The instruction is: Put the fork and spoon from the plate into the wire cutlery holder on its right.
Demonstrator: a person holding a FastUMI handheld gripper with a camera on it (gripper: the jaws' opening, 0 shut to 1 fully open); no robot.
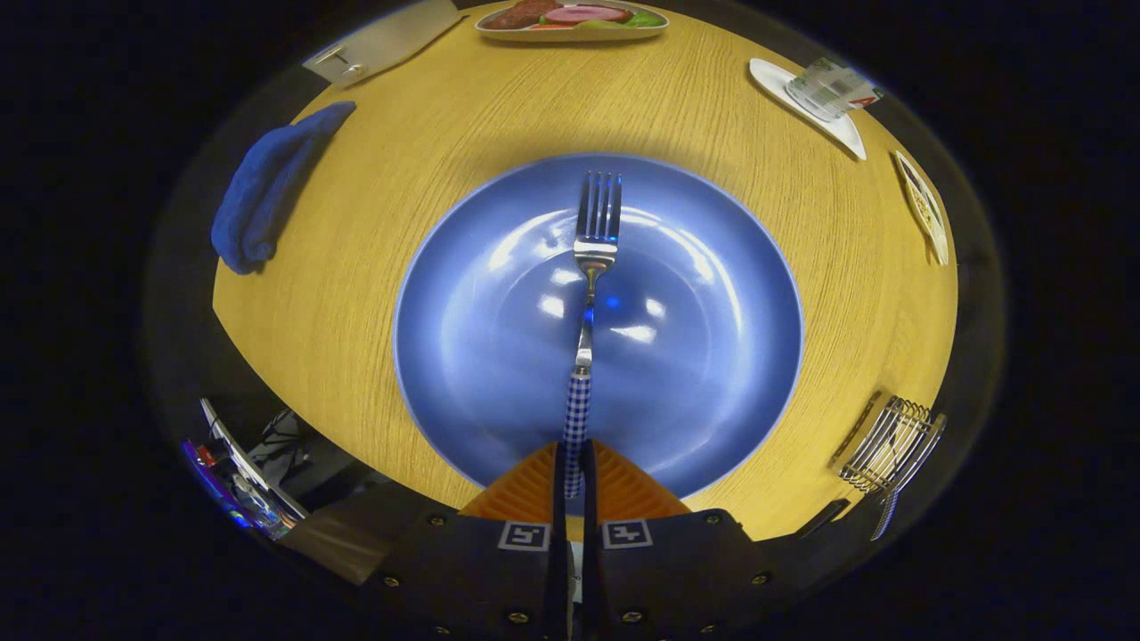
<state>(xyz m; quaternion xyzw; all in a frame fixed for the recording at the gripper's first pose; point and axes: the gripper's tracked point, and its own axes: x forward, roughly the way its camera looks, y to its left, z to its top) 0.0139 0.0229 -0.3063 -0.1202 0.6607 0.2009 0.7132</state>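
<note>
One fork (588, 294) in my tool (575, 472): both fingers are pressed together on its checked handle, pinching it near the handle's end. Fork points straight ahead of the fingers, tines far end, shown over the middle of the blue plate (712, 374). I can't tell whether the fork is lifted clear of the plate or touching it.

Plate sits on the wooden worktop (427, 133), just ahead of the fingers. Wire cutlery holder (891, 442) is off to the right of the plate, near the worktop's edge, well apart from the fork. One piece of cutlery (888, 516) sticks out of the holder's near end; too small for me to say which kind.

Beyond the plate: a dish of food (572, 20) at the far side of the worktop. Far right: a white saucer (815, 111) with a clear cup (833, 86) on it, and a small card (924, 206) nearer the holder. Left of the plate: a folded blue cloth (267, 191), apart from it.
</note>
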